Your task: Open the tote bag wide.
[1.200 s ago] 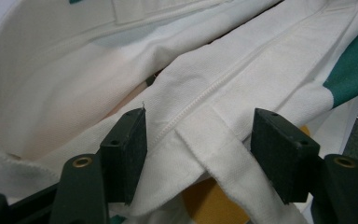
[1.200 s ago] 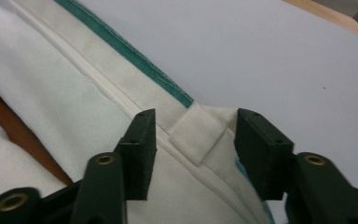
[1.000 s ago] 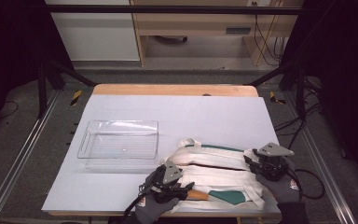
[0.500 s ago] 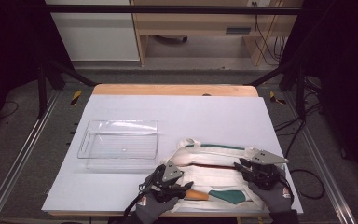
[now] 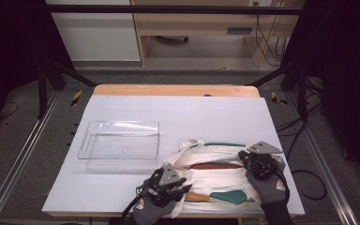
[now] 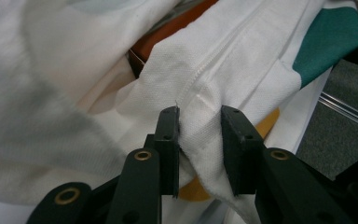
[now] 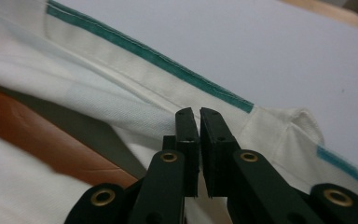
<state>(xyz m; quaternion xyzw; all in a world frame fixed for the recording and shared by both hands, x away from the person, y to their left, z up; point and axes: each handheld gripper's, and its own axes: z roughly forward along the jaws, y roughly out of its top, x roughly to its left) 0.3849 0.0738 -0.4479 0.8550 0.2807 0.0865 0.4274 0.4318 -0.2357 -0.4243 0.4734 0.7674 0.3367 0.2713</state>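
A white cloth bag (image 5: 215,180) with green trim lies at the table's near right, its mouth showing a brown thing (image 5: 215,166) inside. My left gripper (image 5: 182,185) is at the bag's near left corner. In the left gripper view its jaws (image 6: 199,114) have just been closing and pinch a fold of the white cloth (image 6: 200,100). My right gripper (image 5: 244,161) is at the bag's right end. Its jaws (image 7: 199,112) have just closed almost together on the bag's rim (image 7: 135,119), below the green trim (image 7: 158,60).
A clear plastic tray (image 5: 122,140) sits empty to the left of the bag on the white table sheet (image 5: 192,112). A green patch (image 5: 232,197) and an orange piece (image 5: 198,197) show at the bag's near edge, close to the table's front edge.
My right gripper has shifted a little left onto the bag's right end and its jaws have narrowed. The left hand has stayed put with its jaws drawing in on the cloth.
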